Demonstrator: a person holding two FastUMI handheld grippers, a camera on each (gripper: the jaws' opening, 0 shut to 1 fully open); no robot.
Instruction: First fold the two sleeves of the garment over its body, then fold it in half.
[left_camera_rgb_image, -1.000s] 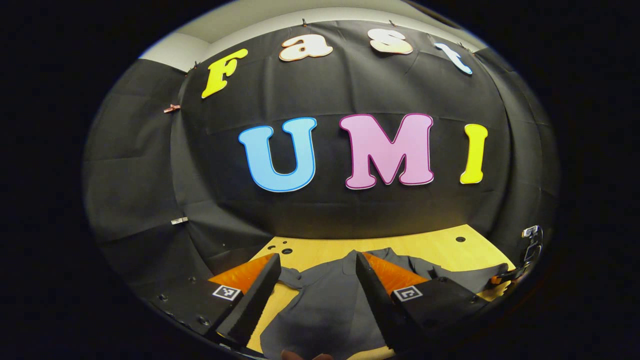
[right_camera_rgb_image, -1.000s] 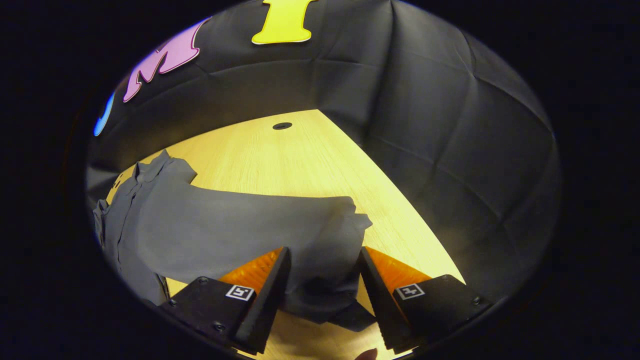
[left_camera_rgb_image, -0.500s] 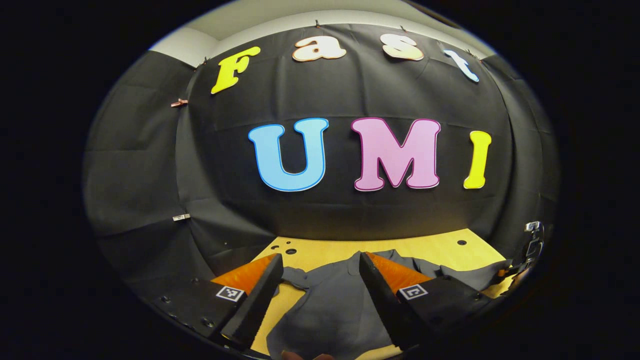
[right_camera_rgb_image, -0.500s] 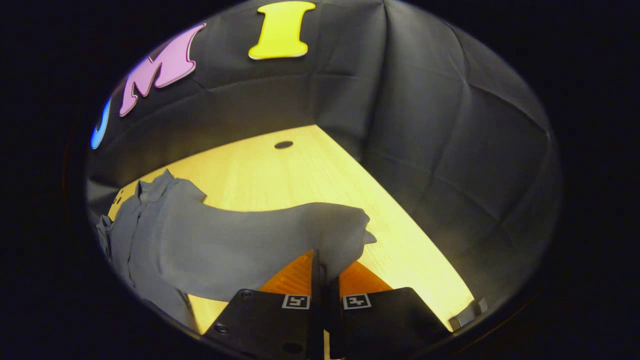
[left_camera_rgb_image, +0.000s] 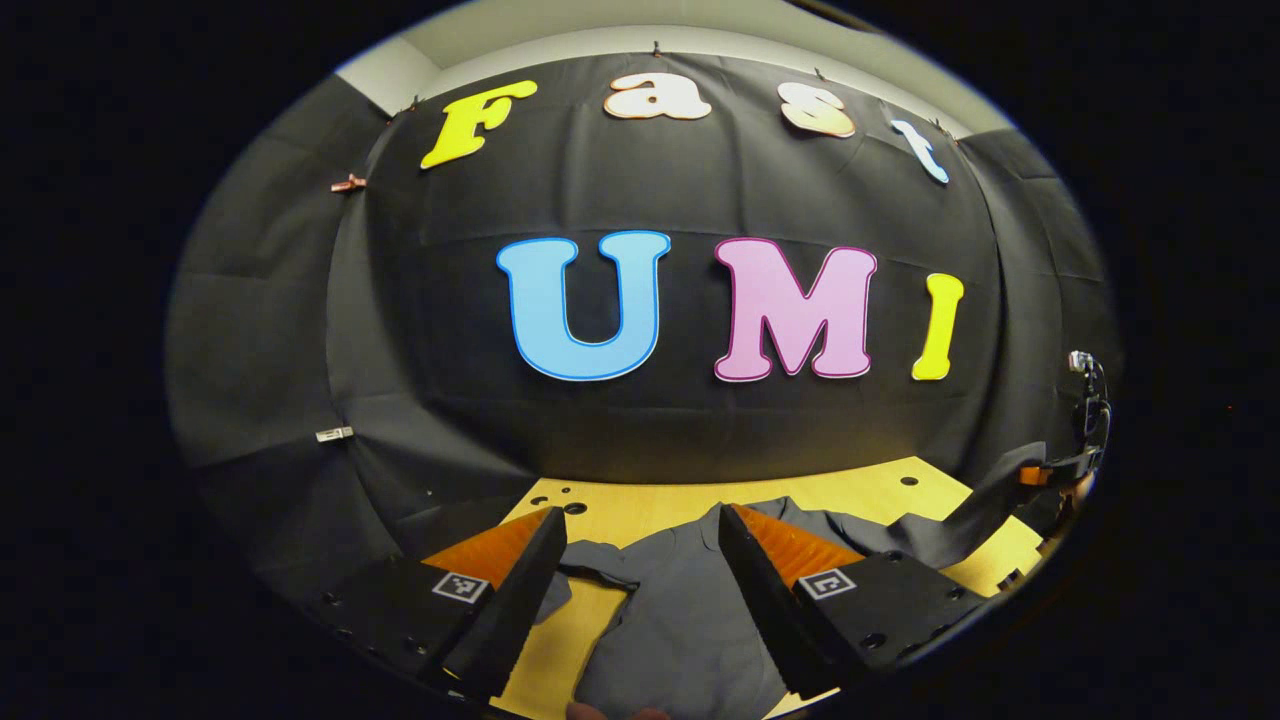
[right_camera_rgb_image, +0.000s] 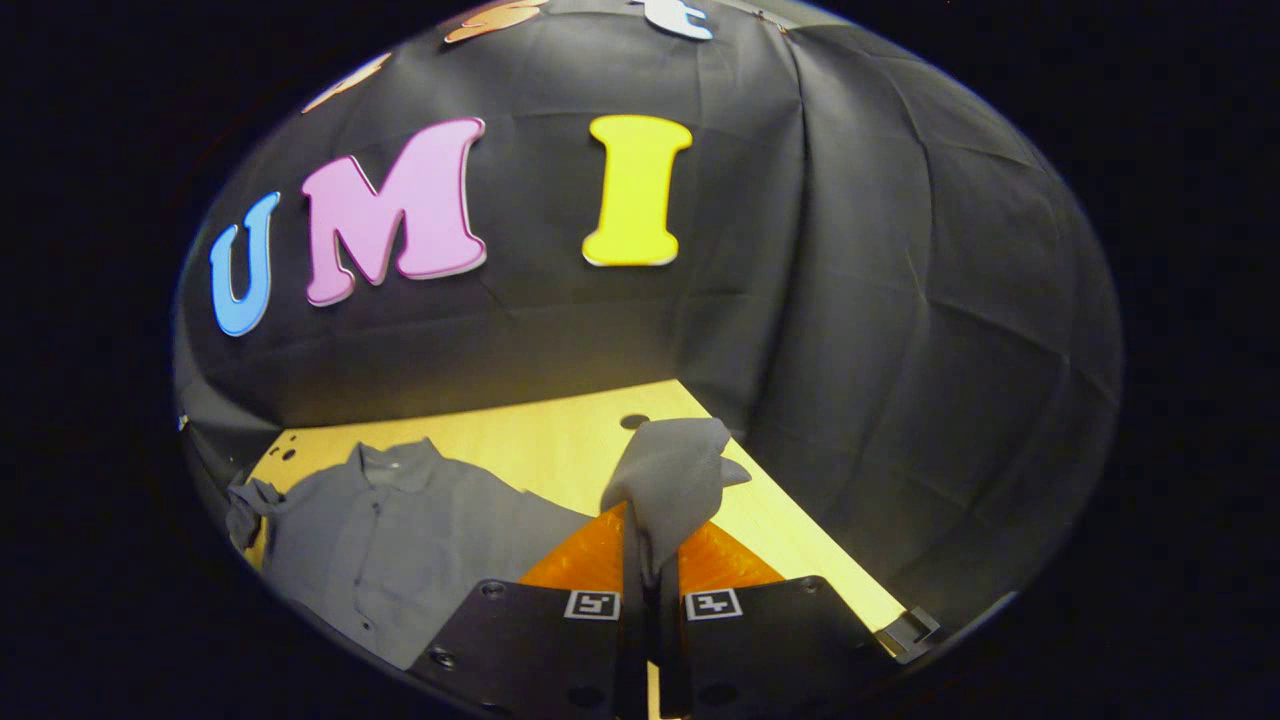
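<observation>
— What changed on the left?
— Little: the left tongs hung wide open above the grey garment spread on the worktop.
— And the right?
— The right tongs, open a second earlier, had clamped the right sleeve and lifted it, ready to fold inward.

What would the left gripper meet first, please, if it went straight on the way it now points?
Most likely the black cloth wall. The left gripper points nearly level over the grey button shirt on the wooden table; depth is uncertain.
</observation>
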